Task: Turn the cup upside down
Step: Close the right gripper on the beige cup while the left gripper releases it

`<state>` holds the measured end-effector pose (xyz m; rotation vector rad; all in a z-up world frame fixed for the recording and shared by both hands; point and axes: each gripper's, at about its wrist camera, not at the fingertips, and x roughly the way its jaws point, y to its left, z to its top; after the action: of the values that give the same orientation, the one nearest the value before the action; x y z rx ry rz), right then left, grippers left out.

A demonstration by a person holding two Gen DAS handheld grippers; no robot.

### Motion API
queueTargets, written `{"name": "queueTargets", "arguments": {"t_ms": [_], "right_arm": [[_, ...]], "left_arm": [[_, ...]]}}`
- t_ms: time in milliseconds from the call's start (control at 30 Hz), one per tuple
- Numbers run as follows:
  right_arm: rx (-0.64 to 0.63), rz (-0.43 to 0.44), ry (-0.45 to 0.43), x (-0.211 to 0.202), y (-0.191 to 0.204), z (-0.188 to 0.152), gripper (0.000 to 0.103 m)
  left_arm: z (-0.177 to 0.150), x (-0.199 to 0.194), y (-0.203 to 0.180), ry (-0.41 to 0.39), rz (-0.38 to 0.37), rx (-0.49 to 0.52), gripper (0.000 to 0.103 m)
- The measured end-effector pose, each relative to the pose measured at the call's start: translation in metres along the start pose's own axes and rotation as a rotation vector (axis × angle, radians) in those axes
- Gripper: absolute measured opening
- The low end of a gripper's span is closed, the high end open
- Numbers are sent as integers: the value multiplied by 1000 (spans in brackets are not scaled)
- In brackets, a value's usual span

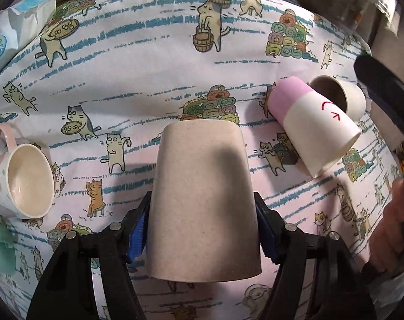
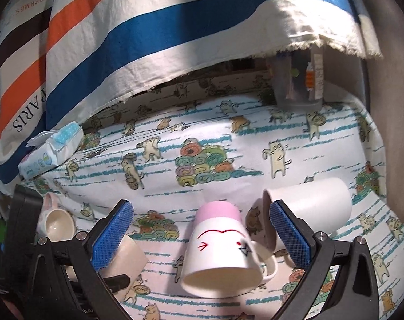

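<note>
My left gripper is shut on a beige speckled cup, gripped by its sides near the rim; its closed bottom points away from me and its mouth faces toward me. The same cup shows in the right wrist view behind my left finger. My right gripper is open and empty, its fingers on either side of a pink-and-white mug with red markings, lying on its side with the mouth toward me. That mug also shows in the left wrist view.
A cat-print cloth covers the table. A cream cup lies on its side at the right. A pink-handled mug lies at the left. A wet-wipes pack sits at the back left, a striped cloth hangs behind, and a clear container stands at the back right.
</note>
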<state>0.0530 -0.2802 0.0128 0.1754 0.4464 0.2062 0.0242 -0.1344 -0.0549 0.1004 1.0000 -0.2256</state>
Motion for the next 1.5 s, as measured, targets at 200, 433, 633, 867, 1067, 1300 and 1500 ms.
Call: {"name": "queueTargets", "arguments": {"t_ms": [200, 433, 633, 867, 1067, 1300, 1500], "right_arm": [[-24, 181, 90, 9, 16, 11, 83], [-175, 242, 217, 40, 79, 16, 61], [-168, 250, 350, 86, 115, 4, 35], [-169, 234, 451, 111, 116, -12, 30], [-200, 218, 459, 98, 111, -14, 30], [-252, 228, 486, 59, 101, -25, 30], [-239, 228, 462, 35, 94, -32, 30]], "left_arm": [[-16, -8, 20, -46, 5, 19, 82], [-22, -31, 55, -58, -10, 36, 82], [-29, -29, 86, -59, -7, -11, 82], [-29, -26, 104, -75, 22, -57, 82], [-26, -23, 111, -79, 48, -82, 82], [-19, -22, 120, -121, 62, -107, 73], [-18, -38, 128, -179, 8, -133, 72]]}}
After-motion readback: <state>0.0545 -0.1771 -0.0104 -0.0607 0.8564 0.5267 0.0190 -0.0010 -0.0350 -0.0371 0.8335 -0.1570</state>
